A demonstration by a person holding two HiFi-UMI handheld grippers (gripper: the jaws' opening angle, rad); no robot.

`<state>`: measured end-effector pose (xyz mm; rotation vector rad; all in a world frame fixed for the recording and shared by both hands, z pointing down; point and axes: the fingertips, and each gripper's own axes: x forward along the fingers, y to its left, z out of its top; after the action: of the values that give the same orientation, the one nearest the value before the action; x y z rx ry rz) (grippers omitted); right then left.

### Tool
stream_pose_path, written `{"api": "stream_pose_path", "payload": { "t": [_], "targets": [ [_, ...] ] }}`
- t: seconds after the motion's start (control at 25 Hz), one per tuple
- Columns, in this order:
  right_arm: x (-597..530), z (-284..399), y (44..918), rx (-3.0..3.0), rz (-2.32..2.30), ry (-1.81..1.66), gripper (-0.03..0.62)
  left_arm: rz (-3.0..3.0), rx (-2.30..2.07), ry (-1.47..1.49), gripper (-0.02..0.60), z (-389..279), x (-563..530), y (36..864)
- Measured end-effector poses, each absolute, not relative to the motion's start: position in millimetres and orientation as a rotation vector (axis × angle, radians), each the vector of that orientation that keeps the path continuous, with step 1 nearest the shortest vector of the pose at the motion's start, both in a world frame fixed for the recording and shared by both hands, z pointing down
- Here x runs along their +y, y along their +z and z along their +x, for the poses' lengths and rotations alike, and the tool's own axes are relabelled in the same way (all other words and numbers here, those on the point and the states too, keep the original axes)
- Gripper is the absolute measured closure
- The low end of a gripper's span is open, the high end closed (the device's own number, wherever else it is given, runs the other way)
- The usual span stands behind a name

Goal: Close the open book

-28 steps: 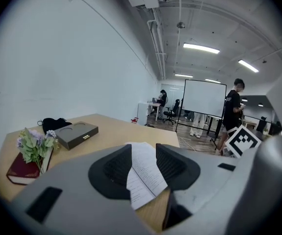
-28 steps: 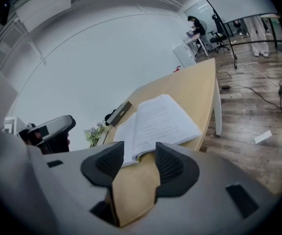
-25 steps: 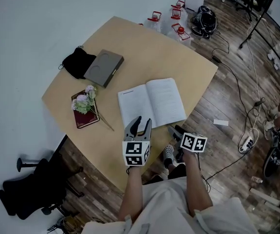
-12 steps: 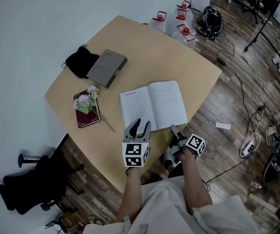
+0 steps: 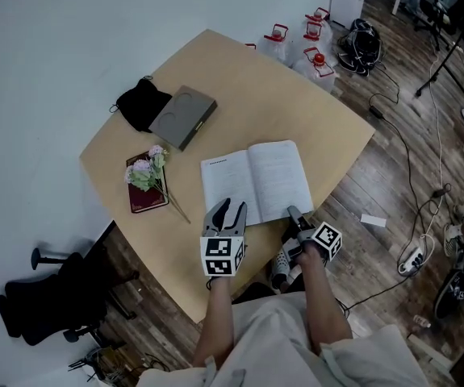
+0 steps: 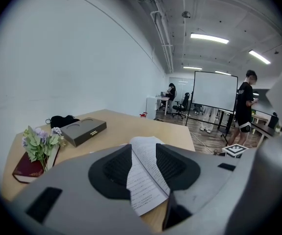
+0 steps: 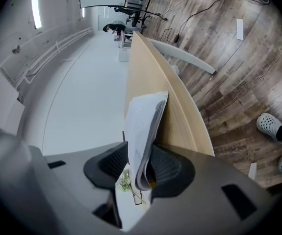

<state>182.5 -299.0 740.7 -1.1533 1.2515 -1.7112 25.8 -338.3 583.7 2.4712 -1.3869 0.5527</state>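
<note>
The open book (image 5: 256, 180) lies flat near the front edge of the tan tabletop (image 5: 296, 111), with its spine running away from the person and both pages facing up.

The left tongs (image 5: 226, 210) hang over the book's near left corner. In the left gripper view their jaws stand apart, and the left-hand page (image 6: 143, 180) shows through the gap between the pads without being pinched – these tongs hold nothing.

The right tongs (image 5: 293, 214) sit at the near right corner of the book, rolled onto their side. Their jaws have just been closing. In the right gripper view the edge of the right-hand pages (image 7: 143, 131) stands between them as a curved sheaf, and the pads appear to touch it on both sides – a grip on the page edge.

Further back on the left of the tabletop lies a dark red book (image 5: 141, 198) with a sprig of flowers (image 5: 147, 170) on it. Beyond that are a grey case (image 5: 183, 116) and a black pouch (image 5: 139, 103), which touch each other.
</note>
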Motion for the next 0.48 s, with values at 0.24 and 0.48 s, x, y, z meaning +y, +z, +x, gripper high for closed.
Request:
{"api": "stream_pose_path", "payload": {
  "t": [0.24, 0.48],
  "targets": [
    [-306, 190, 743, 1.261, -1.167, -1.709, 0.470, 2.460, -1.402, 0.563, 0.420, 28, -340, 588],
    [-307, 198, 750, 1.211, -1.225, -1.719, 0.537, 2.454, -1.411, 0.579, 0.420, 26, -338, 590]
  ]
}}
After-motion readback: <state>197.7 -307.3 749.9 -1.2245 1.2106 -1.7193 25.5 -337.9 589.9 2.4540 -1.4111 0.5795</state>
